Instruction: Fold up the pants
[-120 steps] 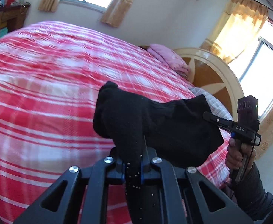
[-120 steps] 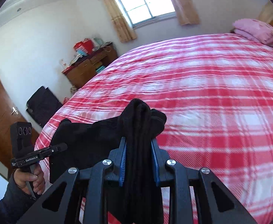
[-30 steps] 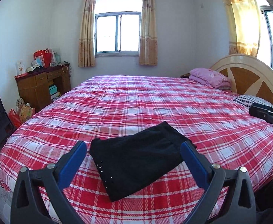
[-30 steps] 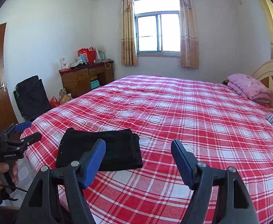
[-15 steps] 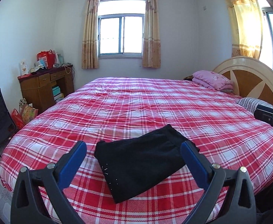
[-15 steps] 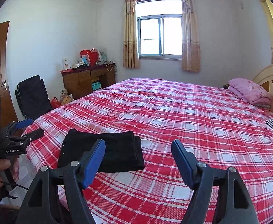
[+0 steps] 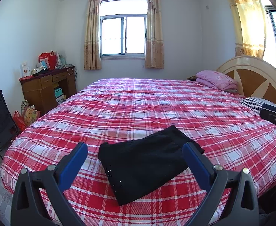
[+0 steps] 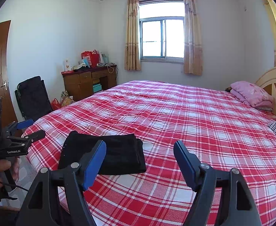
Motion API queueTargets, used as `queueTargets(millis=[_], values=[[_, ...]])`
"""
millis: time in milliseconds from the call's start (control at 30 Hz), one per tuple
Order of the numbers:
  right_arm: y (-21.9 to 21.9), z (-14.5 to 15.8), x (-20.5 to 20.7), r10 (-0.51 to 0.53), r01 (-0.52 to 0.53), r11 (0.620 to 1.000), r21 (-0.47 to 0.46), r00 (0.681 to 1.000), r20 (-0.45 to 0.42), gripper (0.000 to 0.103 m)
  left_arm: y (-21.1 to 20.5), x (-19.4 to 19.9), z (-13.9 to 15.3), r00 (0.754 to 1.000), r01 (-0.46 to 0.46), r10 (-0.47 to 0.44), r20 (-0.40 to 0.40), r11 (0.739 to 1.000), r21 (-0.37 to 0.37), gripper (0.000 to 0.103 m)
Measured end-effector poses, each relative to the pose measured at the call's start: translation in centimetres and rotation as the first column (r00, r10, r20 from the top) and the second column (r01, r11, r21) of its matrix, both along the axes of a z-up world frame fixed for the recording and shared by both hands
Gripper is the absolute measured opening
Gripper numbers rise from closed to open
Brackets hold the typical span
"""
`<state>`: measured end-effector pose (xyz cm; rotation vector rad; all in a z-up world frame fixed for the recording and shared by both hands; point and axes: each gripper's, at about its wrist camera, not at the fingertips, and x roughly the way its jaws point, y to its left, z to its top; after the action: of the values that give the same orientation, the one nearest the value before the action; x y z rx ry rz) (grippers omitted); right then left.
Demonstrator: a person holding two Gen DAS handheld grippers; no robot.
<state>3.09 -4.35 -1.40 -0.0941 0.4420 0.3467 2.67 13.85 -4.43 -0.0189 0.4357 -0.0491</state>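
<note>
The left tongs [image 7: 135, 151] are hanging spread wide and holding nothing — the folded black pants [image 7: 147, 162] are sitting framed between their blue pads, just ahead and lower, so this hand looks the nearer one. The right tongs [image 8: 139, 151] are likewise gaping and empty, with the pants [image 8: 117, 152] showing behind and to the left of their left finger. The bundle is lying flat on the near edge of the red plaid bed [image 7: 156, 103], its long axis running from near left to far right in the left wrist view. Judging by the compact shape, the folding seems done. Farther off, a pink quilt [image 7: 216, 79] is resting by the headboard [image 7: 251, 75].
</note>
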Motion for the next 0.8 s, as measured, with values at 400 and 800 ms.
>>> queueTargets(millis=[400,800], values=[[0.17,-0.32,0.06,-0.014,0.014,1.0,-0.021,1.0,0.005,0.076,0.09,-0.15,0.49,0.999,-0.047,0.047,0.013,0.998,0.039,0.103],[0.56,-0.76,0.06,-0.013,0.013,0.999,-0.044,1.0,0.009,0.076,0.22,0.07,0.54,0.995,-0.096,0.094,0.02,0.992,0.083,0.103]])
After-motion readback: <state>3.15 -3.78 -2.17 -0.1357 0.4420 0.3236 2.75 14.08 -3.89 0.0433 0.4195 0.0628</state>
